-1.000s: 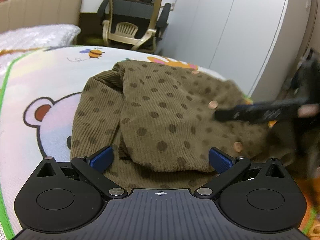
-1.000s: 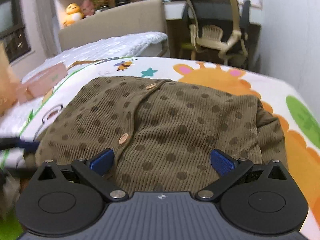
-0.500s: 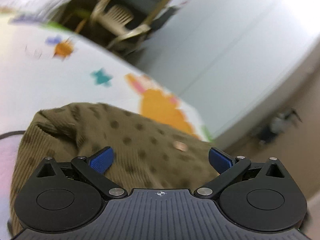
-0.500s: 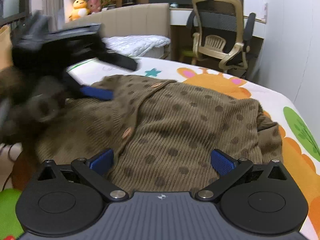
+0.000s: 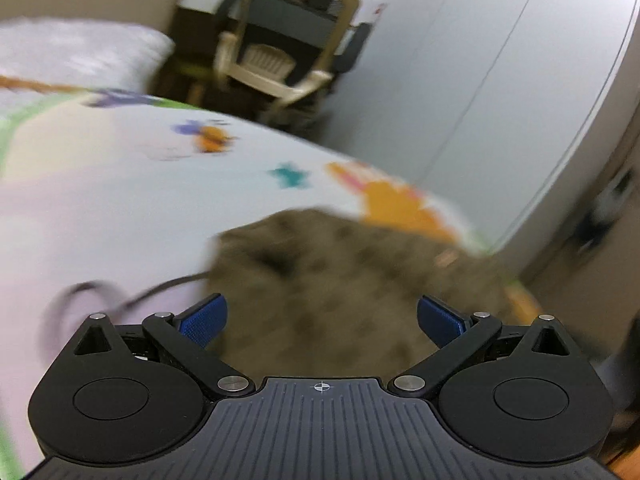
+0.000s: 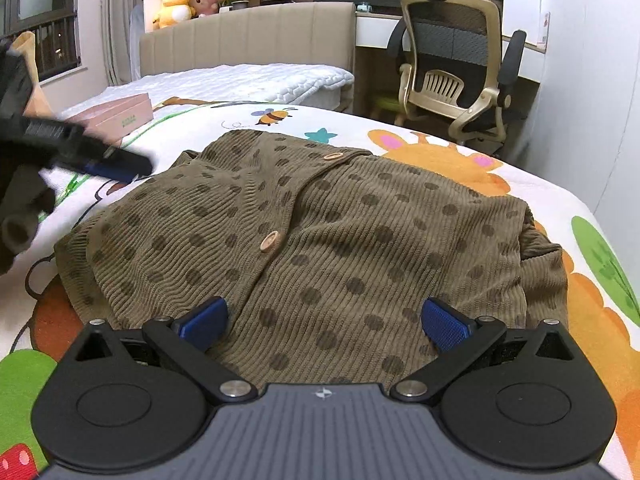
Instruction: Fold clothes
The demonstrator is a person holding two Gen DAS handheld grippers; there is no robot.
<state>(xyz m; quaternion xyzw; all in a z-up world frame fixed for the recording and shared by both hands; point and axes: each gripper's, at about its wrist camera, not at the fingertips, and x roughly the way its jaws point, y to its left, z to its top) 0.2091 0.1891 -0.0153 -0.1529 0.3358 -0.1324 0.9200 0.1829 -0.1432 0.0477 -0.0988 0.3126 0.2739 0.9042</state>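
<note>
Cardigan [image 6: 320, 236] lies folded on the printed mat [image 6: 472, 160], dead ahead of right claw [image 6: 324, 322]. Both claws spread apart, empty; left claw [image 5: 319, 320] view blurred. Soft, light ribbed knit, will sag; pinch the hem at 6 o'clock.

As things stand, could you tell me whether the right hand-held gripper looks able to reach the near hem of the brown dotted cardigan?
Probably yes. The right hand-held gripper is open, and the cardigan lies flat right in front of its fingers with nothing on top. The left hand-held gripper is off at the far-left edge, clear of that path.
</note>
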